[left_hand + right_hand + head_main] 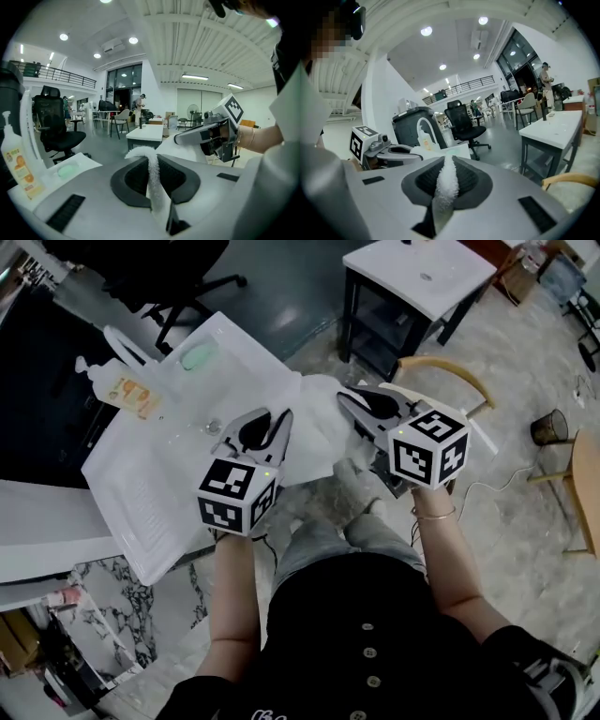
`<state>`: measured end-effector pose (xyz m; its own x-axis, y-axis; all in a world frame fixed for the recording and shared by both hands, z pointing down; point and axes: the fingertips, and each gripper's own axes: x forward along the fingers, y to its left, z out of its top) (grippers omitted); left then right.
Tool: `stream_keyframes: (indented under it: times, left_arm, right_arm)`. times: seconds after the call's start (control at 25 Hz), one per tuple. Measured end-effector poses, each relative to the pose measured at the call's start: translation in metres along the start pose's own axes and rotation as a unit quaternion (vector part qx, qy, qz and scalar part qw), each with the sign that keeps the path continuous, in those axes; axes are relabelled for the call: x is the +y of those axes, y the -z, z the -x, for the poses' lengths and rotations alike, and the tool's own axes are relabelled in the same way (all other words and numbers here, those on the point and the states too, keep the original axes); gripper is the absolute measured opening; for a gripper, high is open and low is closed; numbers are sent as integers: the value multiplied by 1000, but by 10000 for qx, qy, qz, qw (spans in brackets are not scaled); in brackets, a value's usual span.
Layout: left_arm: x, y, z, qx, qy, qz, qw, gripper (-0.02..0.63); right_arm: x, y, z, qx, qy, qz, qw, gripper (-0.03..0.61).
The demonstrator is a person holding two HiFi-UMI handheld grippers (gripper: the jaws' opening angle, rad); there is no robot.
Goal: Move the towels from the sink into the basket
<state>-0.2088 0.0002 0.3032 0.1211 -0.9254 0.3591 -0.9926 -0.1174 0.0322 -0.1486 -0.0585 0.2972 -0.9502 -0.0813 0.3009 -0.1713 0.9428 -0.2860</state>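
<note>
A white towel (317,423) hangs in the air, stretched between my two grippers to the right of the white sink (141,502). My left gripper (281,420) is shut on the towel's left edge, and the fluffy fold (152,176) runs between its pads. My right gripper (349,401) is shut on the other edge (445,185). Each gripper shows in the other's view: the right gripper (180,138) and the left gripper (396,152). A curved wooden handle (448,371) shows just beyond the right gripper; what it belongs to is hidden.
On the sink's far rim stand a curved white faucet (120,345), a soap bottle (127,392) and a green soap (199,356). A white table (422,273) stands at the back right, a black office chair (178,277) at the back left, and a small dark bin (548,427) on the floor at right.
</note>
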Motion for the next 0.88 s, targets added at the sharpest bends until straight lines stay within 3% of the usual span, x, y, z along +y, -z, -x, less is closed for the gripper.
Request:
stream_keyframes:
  times: [0.48,0.88]
  left_arm:
    - [-110,-71,-95,-314,1179,-588,9908,34]
    - [-180,-82,-164,-189,1751,-735,9816,34]
  right_arm:
    - [-97,-34,131,-903,1015,-368,9900,40]
    - [-159,-23,202,-946,1630,-489,9809,40]
